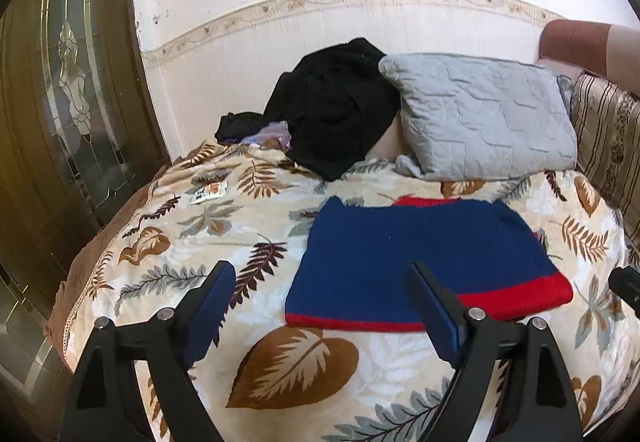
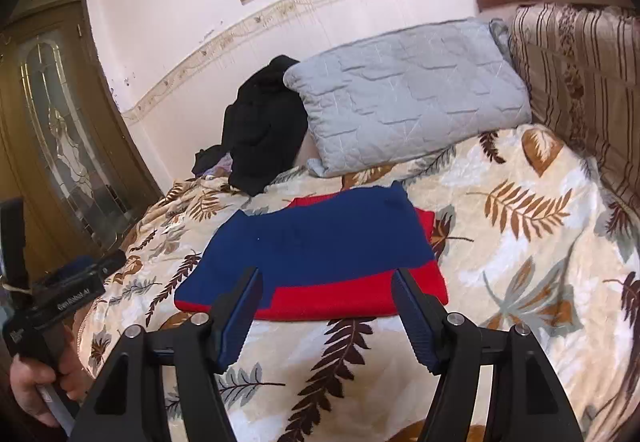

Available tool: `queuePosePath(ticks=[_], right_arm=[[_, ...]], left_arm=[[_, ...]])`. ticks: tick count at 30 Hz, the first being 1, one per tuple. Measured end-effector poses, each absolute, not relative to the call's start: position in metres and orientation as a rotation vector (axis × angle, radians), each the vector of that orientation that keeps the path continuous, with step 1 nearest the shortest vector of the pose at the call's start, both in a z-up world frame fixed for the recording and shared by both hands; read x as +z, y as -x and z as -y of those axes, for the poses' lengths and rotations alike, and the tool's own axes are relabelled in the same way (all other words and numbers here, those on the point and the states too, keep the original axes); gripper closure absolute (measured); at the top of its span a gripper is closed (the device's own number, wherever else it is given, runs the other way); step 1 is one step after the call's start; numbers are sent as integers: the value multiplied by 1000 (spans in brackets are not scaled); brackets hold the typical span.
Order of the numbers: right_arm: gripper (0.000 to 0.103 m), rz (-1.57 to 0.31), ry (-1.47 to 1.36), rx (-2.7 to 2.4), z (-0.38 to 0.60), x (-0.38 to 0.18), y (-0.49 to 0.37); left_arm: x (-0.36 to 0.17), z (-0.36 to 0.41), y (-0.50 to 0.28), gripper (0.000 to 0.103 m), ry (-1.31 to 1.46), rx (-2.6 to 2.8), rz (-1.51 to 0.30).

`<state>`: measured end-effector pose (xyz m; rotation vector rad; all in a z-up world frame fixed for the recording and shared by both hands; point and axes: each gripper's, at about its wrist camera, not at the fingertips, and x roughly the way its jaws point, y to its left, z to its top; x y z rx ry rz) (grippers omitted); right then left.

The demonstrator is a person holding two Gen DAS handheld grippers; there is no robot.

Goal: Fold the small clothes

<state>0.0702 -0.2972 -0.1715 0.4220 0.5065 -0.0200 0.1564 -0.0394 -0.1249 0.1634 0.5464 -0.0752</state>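
Note:
A small blue knit garment with red trim lies folded flat on the leaf-patterned blanket; it also shows in the right wrist view. My left gripper is open and empty, hovering just in front of the garment's near left edge. My right gripper is open and empty, held above the garment's near red edge. The left gripper's body, held in a hand, shows at the left of the right wrist view.
A grey quilted pillow and a heap of black clothes lie at the back by the wall. A striped cushion stands at the right. A small packet lies on the blanket. A wooden glass door is at left.

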Motion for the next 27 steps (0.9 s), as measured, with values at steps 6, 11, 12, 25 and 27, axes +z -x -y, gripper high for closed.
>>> queuePosePath(ticks=[6,11,12,25,27], right_arm=[[32,-500,-411,-43,302,-174,-71],[32,-517,-424,-62,310,-182,-77],[32,-518,-427,-63,311,-183,-78],[32,-504,-411,-107,318,-183,-74],[32,-496,-394,-139,322,-183,-69]], left_arm=[[-130,57,-159,6,-216,-50,-513],[-141,70,-166,6,-221,-95,-550],[-142,73,-167,6,-226,-98,-553],[-160,92,-168,6,-273,-122,-578],[-167,100,-168,6,-290,-141,-606]])
